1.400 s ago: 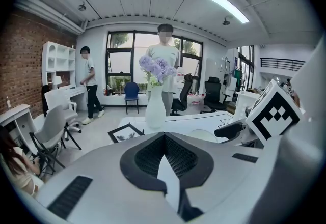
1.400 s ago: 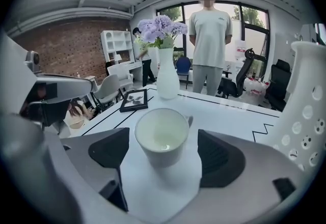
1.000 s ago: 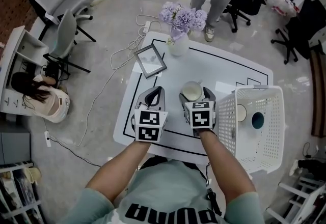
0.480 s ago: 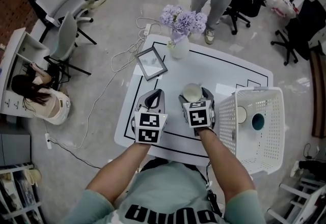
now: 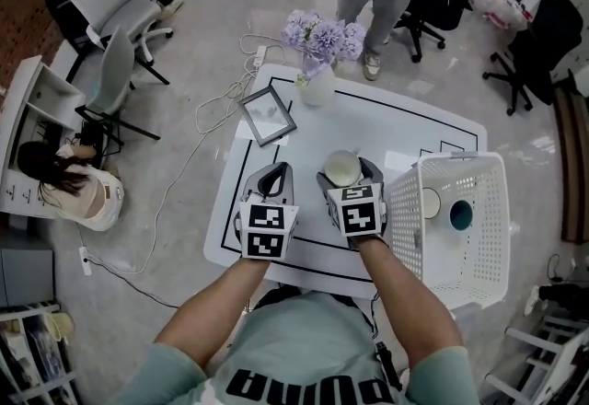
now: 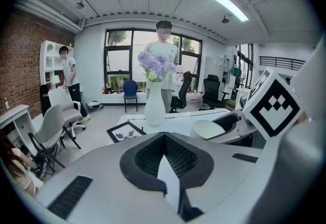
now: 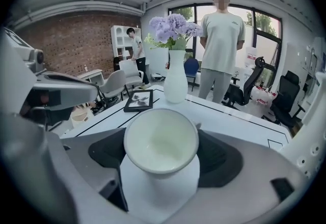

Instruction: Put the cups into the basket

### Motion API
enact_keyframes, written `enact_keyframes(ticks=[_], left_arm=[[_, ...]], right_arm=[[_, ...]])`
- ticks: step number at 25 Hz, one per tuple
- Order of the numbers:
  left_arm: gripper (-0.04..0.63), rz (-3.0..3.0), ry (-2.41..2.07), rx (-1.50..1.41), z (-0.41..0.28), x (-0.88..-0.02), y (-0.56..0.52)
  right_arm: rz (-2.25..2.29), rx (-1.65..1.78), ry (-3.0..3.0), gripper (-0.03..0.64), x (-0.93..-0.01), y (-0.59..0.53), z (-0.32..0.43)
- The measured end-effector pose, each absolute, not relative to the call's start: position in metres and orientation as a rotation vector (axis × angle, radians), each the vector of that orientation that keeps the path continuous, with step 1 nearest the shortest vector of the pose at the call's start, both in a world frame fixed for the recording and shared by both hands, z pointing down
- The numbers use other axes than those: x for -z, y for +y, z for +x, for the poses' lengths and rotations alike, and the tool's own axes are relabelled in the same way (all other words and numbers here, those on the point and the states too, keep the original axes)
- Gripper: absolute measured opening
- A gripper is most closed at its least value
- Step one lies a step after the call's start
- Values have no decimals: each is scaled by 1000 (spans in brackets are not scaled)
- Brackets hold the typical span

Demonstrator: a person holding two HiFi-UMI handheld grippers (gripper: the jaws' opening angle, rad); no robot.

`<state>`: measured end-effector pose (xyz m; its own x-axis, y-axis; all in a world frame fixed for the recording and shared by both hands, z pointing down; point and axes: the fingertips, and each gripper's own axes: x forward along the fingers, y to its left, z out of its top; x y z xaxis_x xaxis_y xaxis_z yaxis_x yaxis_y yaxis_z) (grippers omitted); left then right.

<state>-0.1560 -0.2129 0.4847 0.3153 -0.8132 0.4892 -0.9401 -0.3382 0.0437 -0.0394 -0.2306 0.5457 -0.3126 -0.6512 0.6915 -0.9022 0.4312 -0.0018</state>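
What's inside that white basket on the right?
Two cups sit in the basket: a pale cup and a teal-lined cup. Seen from above, their undersides and the basket floor beneath them are hidden.

Person wears a pale sage-green, short-sleeved T-shirt [image 5: 304,334] with bold black block lettering [image 5: 313,387]; left gripper [image 5: 276,170] and right gripper [image 5: 345,171] have light grey shells, black textured inner pads [image 6: 147,157], and each carries a white cube [image 5: 269,230] with black square markers.

Your table [image 5: 405,132] bears the vase [image 5: 317,86] at its far edge, the frame [image 5: 269,115] just left of it, a cup [image 5: 342,166] between your right gripper's [image 5: 345,173] jaws nearer you, and the basket [image 5: 405,219] rightward holding two cups [image 5: 429,203].
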Motion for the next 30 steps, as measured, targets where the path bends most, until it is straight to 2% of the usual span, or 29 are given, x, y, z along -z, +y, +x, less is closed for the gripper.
enact_keyframes(ticks=[19, 30], left_arm=[[6, 2333, -1548, -492, -146, -437, -193], [6, 2421, -1487, -441, -114, -404, -171]], right_arm=[[1262, -474, -2206, 400, -439, -166, -53], [1282, -472, -2262, 400, -384, -123, -40]])
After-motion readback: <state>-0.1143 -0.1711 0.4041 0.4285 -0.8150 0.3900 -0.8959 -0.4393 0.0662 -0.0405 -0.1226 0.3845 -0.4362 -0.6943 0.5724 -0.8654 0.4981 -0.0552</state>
